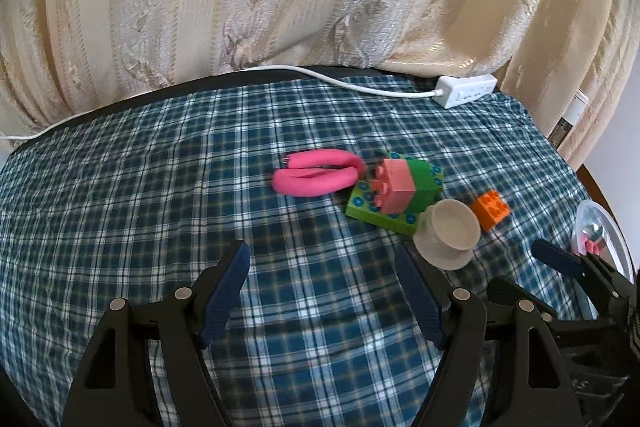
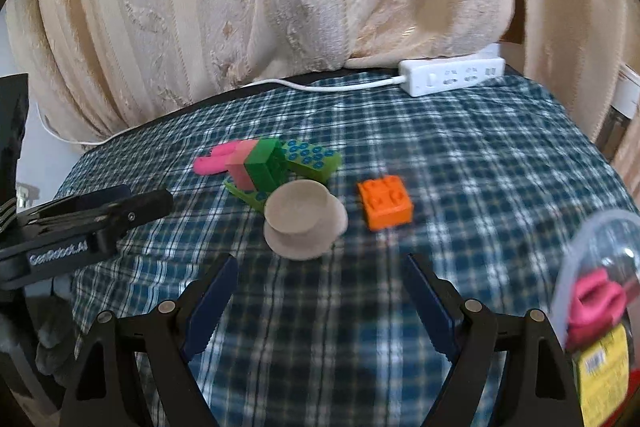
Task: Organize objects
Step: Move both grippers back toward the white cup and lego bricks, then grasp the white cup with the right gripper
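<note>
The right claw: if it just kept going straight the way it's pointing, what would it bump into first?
Probably the beige suction cup, lying tipped on the plaid cloth just ahead and slightly left of centre between the open right claw. Depth is hard to judge; it might meet bare cloth first. The orange block lies further right.

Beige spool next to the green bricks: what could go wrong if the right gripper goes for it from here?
1. The beige spool lies tipped against the green brick stack; closing on it could knock or drag the stack.
2. Its round flanges may roll away from the open right gripper.
3. The left gripper sits close by, also open, so the two could collide.
</note>
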`<state>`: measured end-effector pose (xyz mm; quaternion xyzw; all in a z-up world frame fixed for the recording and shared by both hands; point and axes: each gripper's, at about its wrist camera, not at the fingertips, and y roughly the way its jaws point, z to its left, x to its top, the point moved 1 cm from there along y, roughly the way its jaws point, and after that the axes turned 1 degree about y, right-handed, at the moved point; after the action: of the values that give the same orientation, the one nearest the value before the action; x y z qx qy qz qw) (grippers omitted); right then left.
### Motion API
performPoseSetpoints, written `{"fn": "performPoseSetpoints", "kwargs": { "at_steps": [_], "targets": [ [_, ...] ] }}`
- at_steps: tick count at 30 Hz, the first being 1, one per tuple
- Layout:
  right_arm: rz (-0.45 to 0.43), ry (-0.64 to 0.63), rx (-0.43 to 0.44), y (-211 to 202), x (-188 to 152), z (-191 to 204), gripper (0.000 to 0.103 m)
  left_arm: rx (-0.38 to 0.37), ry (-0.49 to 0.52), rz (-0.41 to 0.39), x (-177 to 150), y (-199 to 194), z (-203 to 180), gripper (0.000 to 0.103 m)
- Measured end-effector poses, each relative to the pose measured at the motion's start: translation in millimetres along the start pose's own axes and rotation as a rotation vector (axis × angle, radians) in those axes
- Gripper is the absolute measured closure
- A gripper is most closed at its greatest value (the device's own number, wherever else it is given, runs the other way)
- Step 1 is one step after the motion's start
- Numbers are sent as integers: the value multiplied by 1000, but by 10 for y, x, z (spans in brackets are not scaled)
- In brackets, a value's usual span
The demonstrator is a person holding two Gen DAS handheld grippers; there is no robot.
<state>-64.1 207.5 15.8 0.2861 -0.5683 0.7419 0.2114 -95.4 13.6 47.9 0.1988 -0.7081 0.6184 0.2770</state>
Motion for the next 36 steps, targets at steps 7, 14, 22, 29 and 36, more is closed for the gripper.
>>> {"fn": "performPoseSetpoints", "kwargs": {
  "at_steps": [7,14,22,29,36],
  "targets": [
    [41,-23,10,294,95,64,29,11,-18,15,1,63,69,27],
    [57,-23,17,490,190,80,34,18,-23,33,-8,152,98,27],
    [56,-38,12,546,217,99,47,22,-26,50,-7,236,110,27],
    [52,-6,8,437,138,11,47,11,0,45,39,250,5,27],
    [47,37,18,216,-13,-77,47,-8,38,38,109,276,-170,27]
  ]
}}
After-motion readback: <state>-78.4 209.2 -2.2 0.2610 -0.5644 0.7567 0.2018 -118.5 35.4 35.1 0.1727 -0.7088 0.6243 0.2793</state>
